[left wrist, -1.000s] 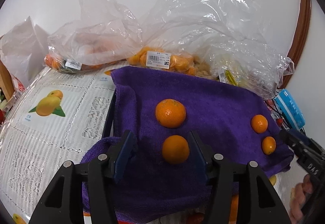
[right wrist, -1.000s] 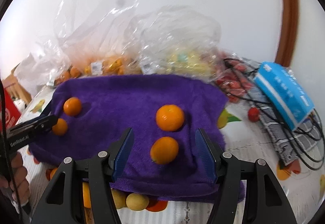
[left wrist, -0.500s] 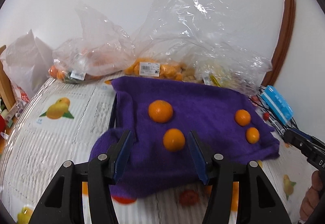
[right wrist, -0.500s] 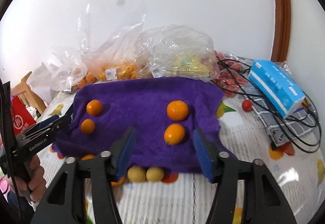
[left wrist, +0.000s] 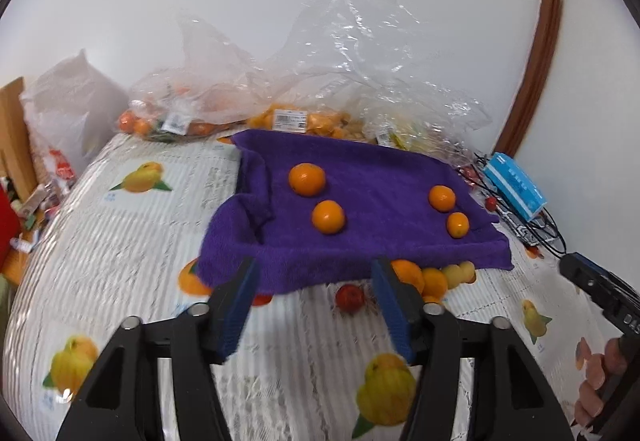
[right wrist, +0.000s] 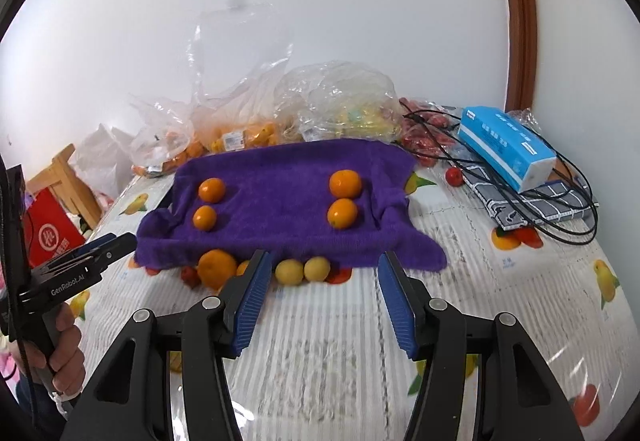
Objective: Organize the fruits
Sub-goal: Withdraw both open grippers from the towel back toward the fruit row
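1. Both grippers up off the purple towel [right wrist: 288,201] right now, nothing in either. Left gripper [left wrist: 314,301] jaws roughly half open, just been opening wider, empty, only tablecloth [left wrist: 132,249] showing between the pads.
2. Right gripper [right wrist: 322,293] same story: jaws abt half open, just opened a touch, nothing between them.
3. Fruit check: four oranges on the towel, two pairs. In the right-wrist view, the pair on the left [right wrist: 208,203] sits well apart from the pair on the right [right wrist: 344,197]; within each pair, one just behind the other, close but prob not touching.
4. More fruit along the towel's near edge, on the tablecloth: a big orange [right wrist: 216,267], two yellow fruits [right wrist: 304,271] side by side, a small red one [left wrist: 349,296]. Some half tucked under the towel's hem.
5. Bags of fruit [right wrist: 244,133] behind the towel against the wall, unopened as far as I can tell.
6. Step in hand, my read: between picks, the towel pairs look placed, both hands free.
7. Next move prob goes to the loose fruit at the near edge. Calls for dropping low and closing across the middle of one round fruit w/o snagging the towel hem.
8. Watch out: round fruit rolls if nudged off-centre, and the yellow two are touching, so a wide jaw could knock the neighbour.
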Demonstrator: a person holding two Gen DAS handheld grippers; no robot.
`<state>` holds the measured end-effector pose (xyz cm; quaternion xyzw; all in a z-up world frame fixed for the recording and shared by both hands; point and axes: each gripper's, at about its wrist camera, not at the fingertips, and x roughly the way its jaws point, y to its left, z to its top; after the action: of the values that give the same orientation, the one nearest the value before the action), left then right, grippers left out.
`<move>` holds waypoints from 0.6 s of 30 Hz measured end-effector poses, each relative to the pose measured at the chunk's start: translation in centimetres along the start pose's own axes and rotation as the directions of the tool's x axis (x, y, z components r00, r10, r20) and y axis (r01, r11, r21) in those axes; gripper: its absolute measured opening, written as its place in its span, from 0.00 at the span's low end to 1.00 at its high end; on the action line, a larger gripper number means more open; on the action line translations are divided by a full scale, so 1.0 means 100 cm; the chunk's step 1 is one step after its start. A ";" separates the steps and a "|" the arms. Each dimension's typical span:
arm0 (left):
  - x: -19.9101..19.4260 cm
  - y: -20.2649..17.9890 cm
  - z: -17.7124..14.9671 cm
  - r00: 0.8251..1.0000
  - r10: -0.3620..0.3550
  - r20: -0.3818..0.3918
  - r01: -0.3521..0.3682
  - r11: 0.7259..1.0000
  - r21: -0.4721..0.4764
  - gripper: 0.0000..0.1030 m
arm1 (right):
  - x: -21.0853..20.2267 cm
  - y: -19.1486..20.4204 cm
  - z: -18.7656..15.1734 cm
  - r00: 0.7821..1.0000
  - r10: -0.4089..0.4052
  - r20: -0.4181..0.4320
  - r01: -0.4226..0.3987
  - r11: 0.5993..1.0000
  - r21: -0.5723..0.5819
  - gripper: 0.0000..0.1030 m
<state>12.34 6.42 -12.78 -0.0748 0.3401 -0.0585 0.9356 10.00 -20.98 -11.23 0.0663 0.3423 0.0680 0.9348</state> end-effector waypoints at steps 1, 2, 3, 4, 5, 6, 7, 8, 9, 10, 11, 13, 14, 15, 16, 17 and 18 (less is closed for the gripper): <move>-0.002 0.000 -0.002 1.000 -0.001 -0.002 0.001 1.000 0.002 0.62 | -0.004 0.000 -0.002 1.000 0.002 0.013 -0.002 1.000 0.000 0.54; -0.005 -0.001 -0.005 1.000 -0.009 -0.009 0.009 1.000 0.011 0.62 | -0.008 0.001 -0.004 1.000 0.002 0.031 -0.002 1.000 -0.001 0.54; -0.006 -0.002 -0.007 1.000 -0.010 -0.012 0.010 1.000 0.015 0.62 | -0.013 0.001 -0.007 0.999 -0.004 0.047 0.004 1.000 0.002 0.54; -0.008 -0.002 -0.009 1.000 -0.006 -0.012 0.006 1.000 0.017 0.62 | -0.016 0.001 -0.008 0.999 -0.008 0.050 0.008 1.000 0.009 0.54; -0.010 -0.002 -0.011 1.000 0.004 -0.008 -0.004 1.000 0.018 0.62 | -0.017 0.001 -0.008 0.999 -0.003 0.043 0.003 1.000 0.017 0.54; -0.012 -0.002 -0.013 1.000 0.008 -0.007 -0.008 1.000 0.019 0.62 | -0.019 0.000 -0.010 0.999 0.012 0.034 -0.013 1.000 0.025 0.54; -0.013 -0.003 -0.015 1.000 0.012 -0.009 -0.012 1.000 0.023 0.62 | -0.019 0.000 -0.010 0.999 0.022 0.029 -0.022 0.999 0.027 0.54; -0.013 -0.004 -0.016 1.000 0.012 -0.012 -0.011 0.999 0.031 0.62 | -0.021 0.000 -0.011 0.999 0.029 0.025 -0.030 0.999 0.027 0.54; -0.013 -0.005 -0.019 1.000 0.005 -0.019 -0.004 0.999 0.040 0.62 | -0.023 0.001 -0.013 0.999 0.030 0.026 -0.030 0.999 0.023 0.54; -0.013 -0.006 -0.021 1.000 -0.001 -0.029 0.003 0.999 0.044 0.62 | -0.024 0.002 -0.014 0.999 0.029 0.028 -0.029 0.999 0.019 0.54; -0.013 -0.006 -0.022 0.999 -0.004 -0.034 0.006 0.999 0.041 0.62 | -0.025 0.003 -0.015 0.999 0.028 0.026 -0.028 1.000 0.009 0.54; -0.014 -0.006 -0.026 0.999 -0.016 -0.038 0.017 0.999 0.028 0.62 | -0.028 0.005 -0.017 0.999 0.034 0.023 -0.034 0.999 -0.003 0.54; -0.014 -0.006 -0.027 0.999 -0.013 -0.045 0.014 1.000 0.016 0.62 | -0.029 0.006 -0.018 0.999 0.035 0.023 -0.035 0.999 -0.007 0.55; -0.014 -0.005 -0.028 0.999 -0.016 -0.051 0.016 1.000 0.009 0.62 | -0.030 0.007 -0.019 0.999 0.034 0.022 -0.033 0.999 -0.010 0.56; -0.014 -0.005 -0.029 0.998 -0.025 -0.054 0.025 1.000 0.003 0.62 | -0.030 0.007 -0.020 0.999 0.034 0.024 -0.034 0.999 -0.010 0.58; -0.014 -0.004 -0.030 0.998 -0.039 -0.056 0.038 0.999 -0.003 0.62 | -0.032 0.008 -0.021 0.999 0.039 0.029 -0.038 0.999 -0.007 0.59; -0.014 -0.004 -0.030 0.997 -0.041 -0.058 0.041 0.999 -0.003 0.62 | -0.032 0.008 -0.021 0.999 0.043 0.034 -0.043 0.999 -0.001 0.61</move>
<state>9.32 5.94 -14.12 -0.0810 0.3657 -0.0795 0.9238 6.10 -20.61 -10.67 0.0744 0.3251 0.0871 0.9387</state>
